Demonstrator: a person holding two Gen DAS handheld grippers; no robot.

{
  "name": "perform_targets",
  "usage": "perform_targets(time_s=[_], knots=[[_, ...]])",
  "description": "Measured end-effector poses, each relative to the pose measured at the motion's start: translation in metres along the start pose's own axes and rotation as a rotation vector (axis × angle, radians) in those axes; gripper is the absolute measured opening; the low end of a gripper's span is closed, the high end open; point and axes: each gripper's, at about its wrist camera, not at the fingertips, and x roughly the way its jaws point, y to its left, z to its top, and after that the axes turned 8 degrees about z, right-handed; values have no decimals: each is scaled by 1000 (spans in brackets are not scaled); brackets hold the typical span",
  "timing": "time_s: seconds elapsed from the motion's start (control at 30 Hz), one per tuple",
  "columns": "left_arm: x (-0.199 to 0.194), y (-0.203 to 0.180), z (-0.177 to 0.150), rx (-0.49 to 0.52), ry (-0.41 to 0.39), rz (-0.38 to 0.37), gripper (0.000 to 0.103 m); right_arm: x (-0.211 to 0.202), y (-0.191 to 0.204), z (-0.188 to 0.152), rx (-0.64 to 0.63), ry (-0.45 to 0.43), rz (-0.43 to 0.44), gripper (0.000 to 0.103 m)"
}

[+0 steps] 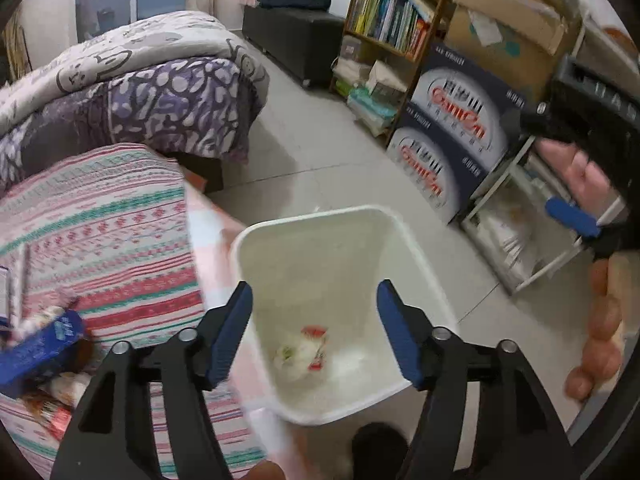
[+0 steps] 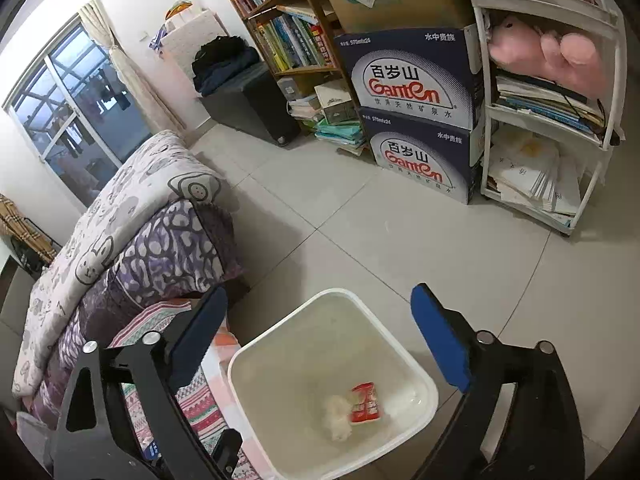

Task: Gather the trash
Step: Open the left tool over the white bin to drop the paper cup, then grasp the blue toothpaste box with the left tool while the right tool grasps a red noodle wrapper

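Observation:
A white trash bin [image 1: 248, 240] stands on the tiled floor beside a table with a striped cloth [image 1: 100, 240]. It also shows in the right wrist view [image 2: 404, 356]. Inside lie a crumpled white tissue [image 2: 338, 420] and a red wrapper [image 2: 365, 402]; both show blurred in the left wrist view [image 1: 304, 354]. My left gripper [image 1: 316, 332] is open and empty above the bin. My right gripper [image 2: 320, 344] is open and empty over the bin; it shows at the right edge of the left wrist view [image 1: 572, 220]. A blue box [image 1: 40, 348] and wrappers [image 1: 52, 412] lie on the cloth.
A bed with a purple and white quilt [image 2: 132, 248] stands to the left. Stacked Ganten water boxes [image 2: 416, 120], a bookshelf [image 2: 288, 32] and a white rack of papers [image 2: 548, 152] line the far side. A dark bench [image 2: 248, 100] stands by the window.

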Motion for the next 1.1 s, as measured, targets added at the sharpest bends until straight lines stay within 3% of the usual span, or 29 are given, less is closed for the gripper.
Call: perform_targets(time_s=[0.37, 0.67, 0.9, 0.97, 1.03, 1.1], knots=[[18, 82, -16, 218, 250, 227, 71, 36, 58, -43, -216, 193, 44, 96], [28, 193, -30, 149, 430, 346, 73, 56, 87, -70, -305, 313, 76, 96], [37, 229, -59, 173, 514, 363, 72, 65, 118, -99, -422, 395, 127, 96], [41, 237, -64, 155, 511, 378, 67, 68, 127, -107, -452, 416, 137, 96], [39, 249, -66, 109, 511, 373, 47, 69, 135, -116, -487, 431, 143, 96], [34, 259, -68, 66, 496, 363, 35, 69, 143, -124, -522, 436, 147, 96]])
